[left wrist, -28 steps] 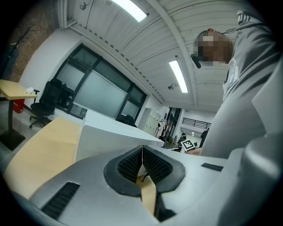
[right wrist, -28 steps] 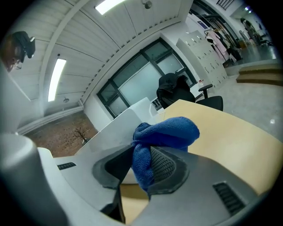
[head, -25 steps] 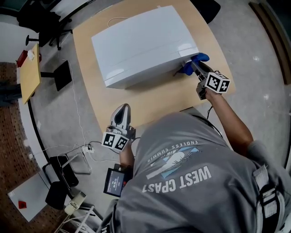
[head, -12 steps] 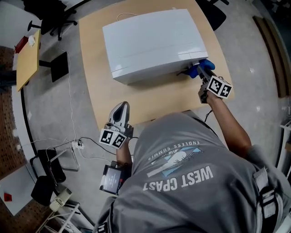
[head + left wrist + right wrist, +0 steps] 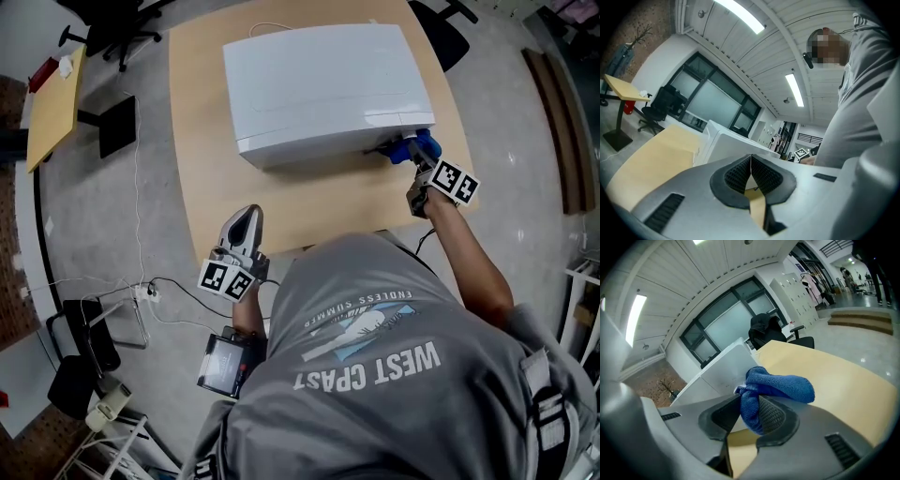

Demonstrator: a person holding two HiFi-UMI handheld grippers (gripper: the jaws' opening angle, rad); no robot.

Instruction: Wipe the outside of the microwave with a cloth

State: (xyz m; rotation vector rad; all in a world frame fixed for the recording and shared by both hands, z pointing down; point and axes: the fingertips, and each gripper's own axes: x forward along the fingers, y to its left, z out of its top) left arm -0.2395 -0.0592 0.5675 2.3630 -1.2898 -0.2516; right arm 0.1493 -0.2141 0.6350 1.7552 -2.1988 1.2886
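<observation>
Microwave [image 5: 323,89], white and boxy, sits on the pale wooden table [image 5: 211,187], and everything else is placed from it. At the microwave's near right corner, low on the face toward the person, the blue cloth [image 5: 419,148] lies against the white casing, touching it as far as the head view shows. The right tongs [image 5: 415,157] are clamped on that cloth. In the right gripper view a fold of it is squeezed between the two ribbed pads, while the rest bulges out past the tips toward the microwave's wall. The marker cube [image 5: 456,182] on these tongs sits on the person's side of that corner.

The left tongs [image 5: 244,220] are well apart from the microwave, on the person's side of its near left corner, at the table's near edge. Their jaws are pressed together with nothing between them. The left gripper view shows the ribbed pads meeting in a thin line, with the microwave's white body beyond them across bare tabletop. Their own cube [image 5: 228,279] hangs off the table, over the floor.

The person, in a grey shirt [image 5: 375,375], stands on the microwave's near side. A white cable [image 5: 267,28] shows behind the microwave at the table's far end. Left of the microwave, off the table, stands a small yellow-topped stand [image 5: 54,108]. A black office chair [image 5: 103,19] is beyond the microwave's rear left corner.
</observation>
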